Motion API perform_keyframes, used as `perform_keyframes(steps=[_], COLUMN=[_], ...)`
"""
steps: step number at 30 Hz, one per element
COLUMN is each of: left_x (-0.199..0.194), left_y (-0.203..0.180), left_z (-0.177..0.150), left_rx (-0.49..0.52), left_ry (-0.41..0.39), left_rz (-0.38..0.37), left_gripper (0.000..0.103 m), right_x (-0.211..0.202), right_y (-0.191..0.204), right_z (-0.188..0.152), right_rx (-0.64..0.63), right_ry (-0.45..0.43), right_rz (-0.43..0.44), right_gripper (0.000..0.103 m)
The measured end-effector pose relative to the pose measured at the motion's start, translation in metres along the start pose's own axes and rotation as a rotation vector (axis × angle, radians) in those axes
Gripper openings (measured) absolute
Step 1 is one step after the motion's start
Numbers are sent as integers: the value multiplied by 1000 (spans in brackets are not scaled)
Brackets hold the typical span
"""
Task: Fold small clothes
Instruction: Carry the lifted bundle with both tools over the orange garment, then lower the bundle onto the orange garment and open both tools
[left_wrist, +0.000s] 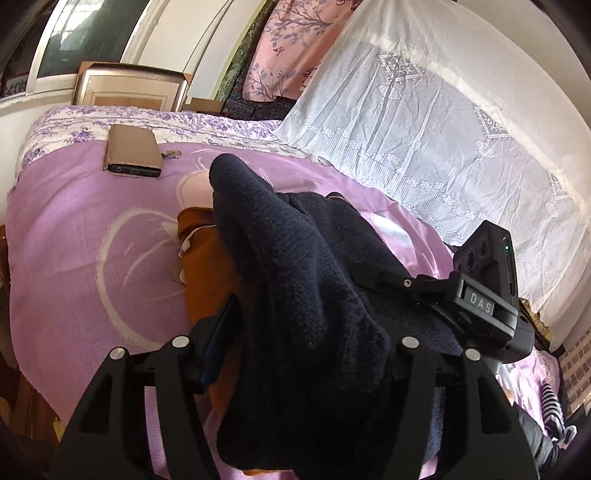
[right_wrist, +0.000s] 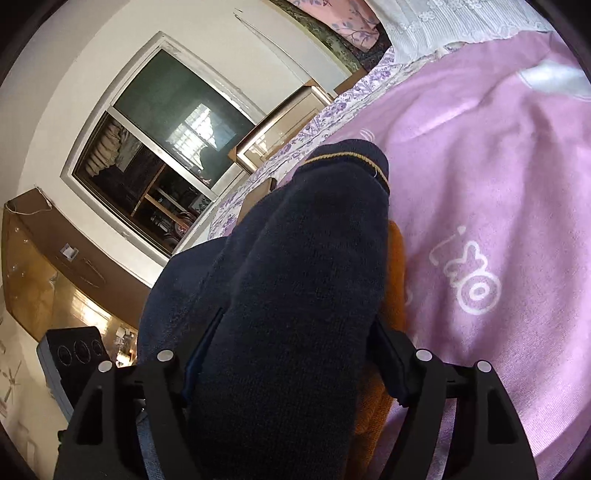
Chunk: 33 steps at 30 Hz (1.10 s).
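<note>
While both grippers, left (left_wrist: 306, 354) and right (right_wrist: 291, 373), clamp the navy knit garment (left_wrist: 295, 295) above the orange garment (left_wrist: 207, 266) on the purple blanket (left_wrist: 74, 240), it's mid-fold; next it probably needs laying flat.

Navy knit (right_wrist: 295, 295) between gripper (right_wrist: 295, 369) fingers

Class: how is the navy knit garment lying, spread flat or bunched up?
Bunched up: the navy knit garment rises in thick folds between both grippers, over an orange garment.
</note>
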<state>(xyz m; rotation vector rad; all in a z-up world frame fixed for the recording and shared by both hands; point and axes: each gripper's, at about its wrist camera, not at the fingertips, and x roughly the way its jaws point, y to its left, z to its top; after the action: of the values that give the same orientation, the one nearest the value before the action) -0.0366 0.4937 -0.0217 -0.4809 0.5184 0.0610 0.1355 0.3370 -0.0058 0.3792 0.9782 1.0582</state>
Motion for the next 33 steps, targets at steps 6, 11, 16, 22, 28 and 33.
perform_keyframes(steps=[6, 11, 16, 22, 28, 33], left_x=[11, -2, -31, -70, -107, -120], left_y=[24, 20, 2, -23, -52, -76], left_z=[-7, -13, -21, -41, -57, -67], left_rx=[-129, -159, -85, -2, 78, 157], left_ry=[34, 34, -6, -66, -106, -117], left_rz=[-26, 5, 139, 290, 397, 442], left_gripper=[94, 94, 93, 94, 96, 98], right_x=[-8, -34, -58, -86, -117, -137], right_y=[9, 44, 44, 29, 36, 49], right_z=[-9, -28, -42, -54, -85, -110], right_rx=[-68, -293, -310, -221, -237, -302], right_ry=[-40, -177, -239, -243, -266, -271], right_rz=[-35, -177, -236, -212, -257, -309], right_gripper=[80, 83, 97, 97, 98, 99])
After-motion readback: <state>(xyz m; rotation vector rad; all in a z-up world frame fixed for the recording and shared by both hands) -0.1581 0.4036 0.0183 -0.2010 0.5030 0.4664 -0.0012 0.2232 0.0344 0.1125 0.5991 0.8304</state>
